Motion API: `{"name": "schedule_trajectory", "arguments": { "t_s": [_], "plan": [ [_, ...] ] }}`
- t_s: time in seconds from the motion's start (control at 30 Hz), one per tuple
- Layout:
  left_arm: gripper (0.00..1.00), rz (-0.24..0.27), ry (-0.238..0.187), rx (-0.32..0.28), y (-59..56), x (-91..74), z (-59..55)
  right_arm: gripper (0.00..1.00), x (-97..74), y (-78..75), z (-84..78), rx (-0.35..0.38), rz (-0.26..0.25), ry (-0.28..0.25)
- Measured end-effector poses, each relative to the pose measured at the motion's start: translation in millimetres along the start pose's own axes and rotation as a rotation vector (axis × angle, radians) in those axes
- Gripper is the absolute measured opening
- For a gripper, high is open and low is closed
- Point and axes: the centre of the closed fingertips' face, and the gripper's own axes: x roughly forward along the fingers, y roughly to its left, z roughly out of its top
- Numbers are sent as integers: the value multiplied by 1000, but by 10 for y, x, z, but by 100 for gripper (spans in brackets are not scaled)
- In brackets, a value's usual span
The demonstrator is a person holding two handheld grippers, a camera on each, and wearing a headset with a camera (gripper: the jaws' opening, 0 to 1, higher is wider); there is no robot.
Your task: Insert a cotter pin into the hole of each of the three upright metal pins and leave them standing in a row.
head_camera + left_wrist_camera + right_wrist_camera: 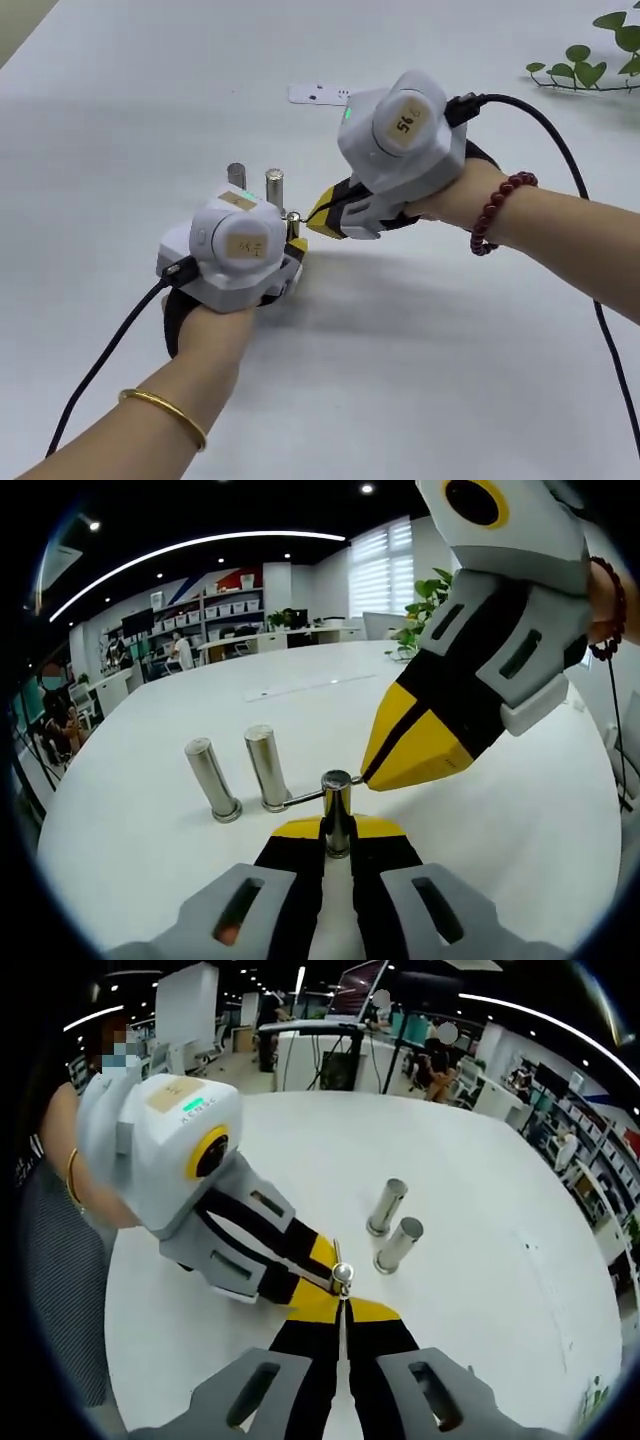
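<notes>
Left tongs (338, 832) are clamped on an upright metal pin (337, 792) standing on the table (150, 850). Right tongs (342, 1305), tips together, pinch the cotter pin (303, 798) passing through that pin's hole. Second pin (268, 768) and third pin (212, 778) stand just beside it.

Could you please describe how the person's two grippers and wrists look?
Both the left gripper and right gripper have pale grey rounded bodies, black jaws tipped yellow, a tan label and a black cable. The left wrist wears a gold bangle, the right a red bead bracelet.
</notes>
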Motion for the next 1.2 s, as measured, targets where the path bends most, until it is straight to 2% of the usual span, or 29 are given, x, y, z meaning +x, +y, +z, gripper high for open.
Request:
{"name": "schedule_trajectory", "arguments": {
  "t_s": [0.1, 0.27, 0.4, 0.5, 0.73, 0.83, 1.2],
  "plan": [
    [6, 0, 0, -2, 4, 0, 1, 0, -5, -13, -14, 88, -10, -27],
    [6, 3, 1, -1, 9, 1, 4, 7, -44, -37, -68, 254, -20, -71],
    [6, 8, 3, -9, 20, 2, 4, 10, -75, -72, -137, 277, -47, -82],
    [5, 10, 2, -13, 25, 3, 6, 13, -104, -57, -202, 334, -63, -98],
    [5, 23, 4, -25, 69, -8, 1, 15, -134, -12, -354, 364, -76, -75],
    [5, 30, 9, -46, 121, -15, 0, 15, -154, -4, -357, 374, -80, -80],
    [5, 57, 14, -37, 287, -80, 14, 17, -140, 63, -324, 385, -79, -96]
  ]
}}
